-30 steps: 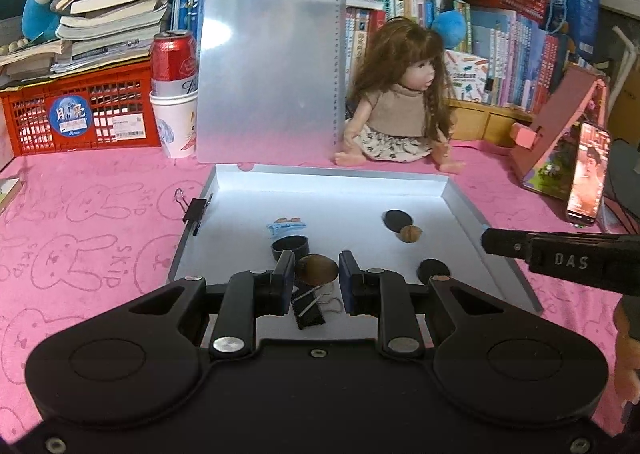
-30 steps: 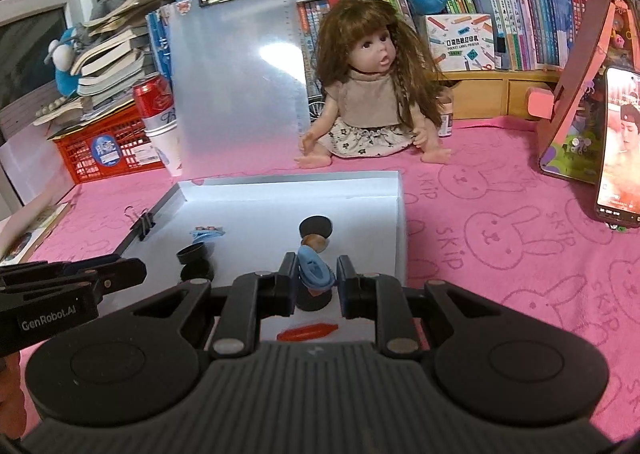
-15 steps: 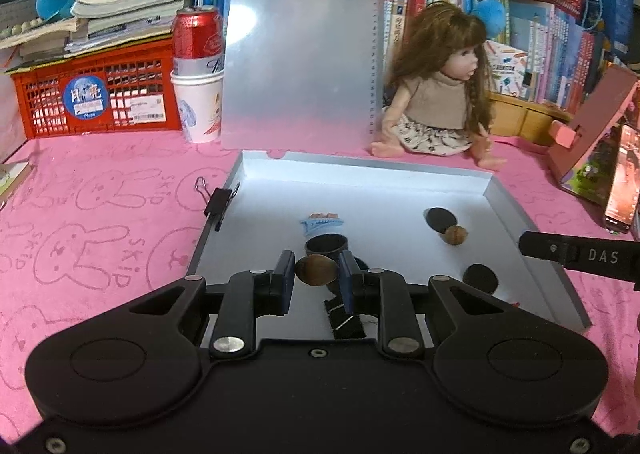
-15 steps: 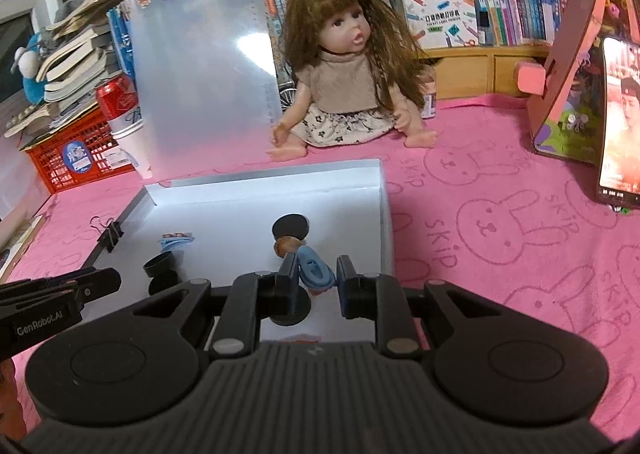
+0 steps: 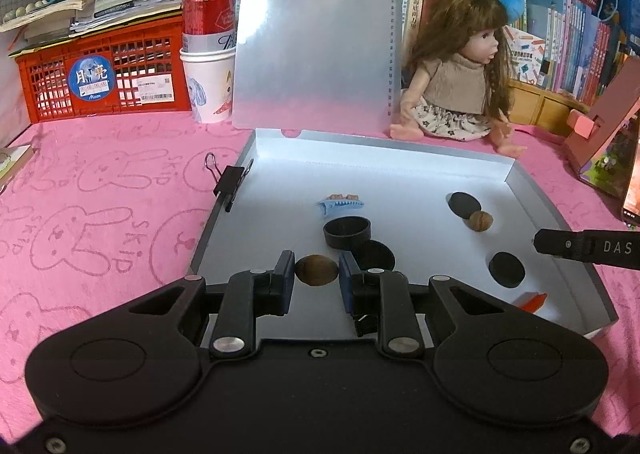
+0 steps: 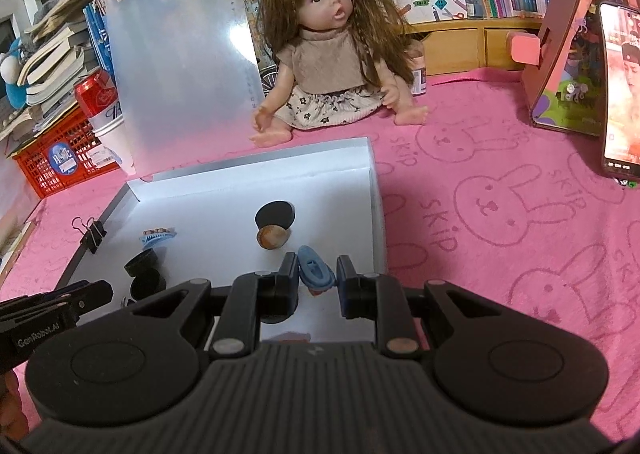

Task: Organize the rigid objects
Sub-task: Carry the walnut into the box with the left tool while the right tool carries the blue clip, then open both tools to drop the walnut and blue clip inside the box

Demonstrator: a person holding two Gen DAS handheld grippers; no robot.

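- While both hand-held grippers hang over the white tray (image 5: 408, 170), each carries one small item, judged to be on its way to a sorted spot inside.
- Left hand-held gripper (image 5: 317, 272): pinching a brown nut (image 5: 316, 270) squarely between its blue pads, held across its width so that the round shell cannot roll out. Position: above the near left part of the tray.
- Right hand-held gripper (image 6: 316, 274): pressed on a blue clip (image 6: 315, 272), which sits tilted between the pads; the grip looks narrow but firm. Position: above the near right part of the tray, close to its right wall.
- Tray: open, shallow, lying flat on the pink desk (image 5: 100, 194); low walls keep loose pieces from sliding off.
- Contents, left view: a second nut (image 5: 480, 220) touching a black disc (image 5: 463, 204) at far right; another black disc (image 5: 506, 269) nearer; a black ring (image 5: 346, 232) beside one more disc (image 5: 374, 256); a light-blue toothed clip (image 5: 341, 206) at centre; a red piece (image 5: 532, 301) at the near right edge.
- Binder clip (image 5: 229, 183): clamped on the left wall of the tray, apparently stored there, or holding the wall.
- Grouping, as a judgement: like goes with like, so the held nut belongs by the lying nut, the blue clip by the toothed one.
- Surroundings, not part of the sorting: doll (image 5: 456, 70), clear clipboard (image 5: 316, 34) standing behind the tray, red crate (image 5: 100, 78), red can (image 5: 208, 14) in a paper cup.
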